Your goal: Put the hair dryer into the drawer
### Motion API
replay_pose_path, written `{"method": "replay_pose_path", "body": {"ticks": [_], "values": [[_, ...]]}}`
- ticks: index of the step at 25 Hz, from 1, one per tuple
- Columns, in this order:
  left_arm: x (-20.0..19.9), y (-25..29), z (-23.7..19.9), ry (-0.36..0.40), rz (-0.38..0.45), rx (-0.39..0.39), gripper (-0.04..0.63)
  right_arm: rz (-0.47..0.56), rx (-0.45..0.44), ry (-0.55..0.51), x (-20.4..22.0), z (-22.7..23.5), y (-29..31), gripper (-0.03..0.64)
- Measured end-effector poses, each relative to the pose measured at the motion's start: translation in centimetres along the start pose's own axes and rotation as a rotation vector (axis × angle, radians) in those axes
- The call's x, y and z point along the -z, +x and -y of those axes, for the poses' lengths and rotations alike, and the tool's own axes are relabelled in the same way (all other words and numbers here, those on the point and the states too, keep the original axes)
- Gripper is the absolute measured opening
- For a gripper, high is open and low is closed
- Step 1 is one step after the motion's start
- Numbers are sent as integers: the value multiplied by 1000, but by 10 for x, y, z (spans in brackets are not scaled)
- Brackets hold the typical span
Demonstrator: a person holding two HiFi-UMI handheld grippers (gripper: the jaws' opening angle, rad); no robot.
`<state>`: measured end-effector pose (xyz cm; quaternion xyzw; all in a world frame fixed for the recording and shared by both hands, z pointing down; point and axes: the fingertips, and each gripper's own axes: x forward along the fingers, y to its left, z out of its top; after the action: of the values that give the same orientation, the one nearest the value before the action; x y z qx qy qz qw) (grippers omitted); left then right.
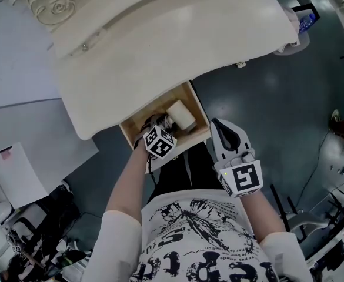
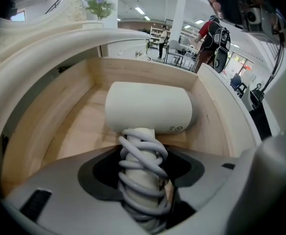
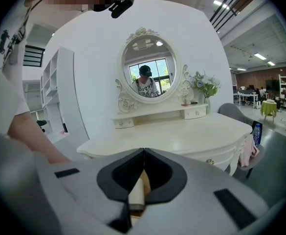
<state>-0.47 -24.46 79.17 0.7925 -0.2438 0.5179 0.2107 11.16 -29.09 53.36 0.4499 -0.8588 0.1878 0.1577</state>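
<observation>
Inside the drawer [image 1: 200, 111] under the dressing table's [image 1: 160, 46] front edge, the hair dryer [image 2: 150, 106] was pinched by the left gripper [image 2: 143, 155] at its handle, aligned with the jaws.

In the head view, at frame centre, the left gripper [image 1: 161, 131] has its jaws hidden beneath its own marker cube [image 1: 160, 143] and covers the handle of the hair dryer [image 1: 181, 115]. The rear of the drawer [image 1: 199, 106] lies out of sight under the dressing table top [image 1: 160, 46]. In the left gripper view, bottom centre, the cord-wrapped handle's lower end is hidden between the jaws.
</observation>
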Motion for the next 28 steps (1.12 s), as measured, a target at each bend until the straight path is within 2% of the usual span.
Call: {"method": "replay_pose_path", "body": {"ticks": [6, 9, 14, 16, 18, 20, 24, 28], "values": [[2, 1, 4, -23, -35, 57, 278, 4, -12, -5, -4, -11, 3, 17], [1, -6, 4, -30, -53, 42, 295, 6, -22, -16, -10, -15, 1, 17], [-20, -48, -10, -78, 118, -63, 285, 29, -18, -19, -21, -20, -5, 17], [-25, -70, -12, -72, 164, -113, 201, 41, -16, -22, -27, -23, -9, 17], [-32, -95, -16, -88, 216, -168, 71, 54, -19, -33, -36, -27, -13, 17], [-42, -120, -19, -128, 278, -198, 31, 70, -29, -55, -47, -33, -16, 17], [-67, -175, -18, -179, 417, -246, 21, 107, -40, -84, -66, -43, -26, 17], [-92, -236, -20, -190, 584, -341, 20, 151, -65, -128, -84, -54, -31, 17]]}}
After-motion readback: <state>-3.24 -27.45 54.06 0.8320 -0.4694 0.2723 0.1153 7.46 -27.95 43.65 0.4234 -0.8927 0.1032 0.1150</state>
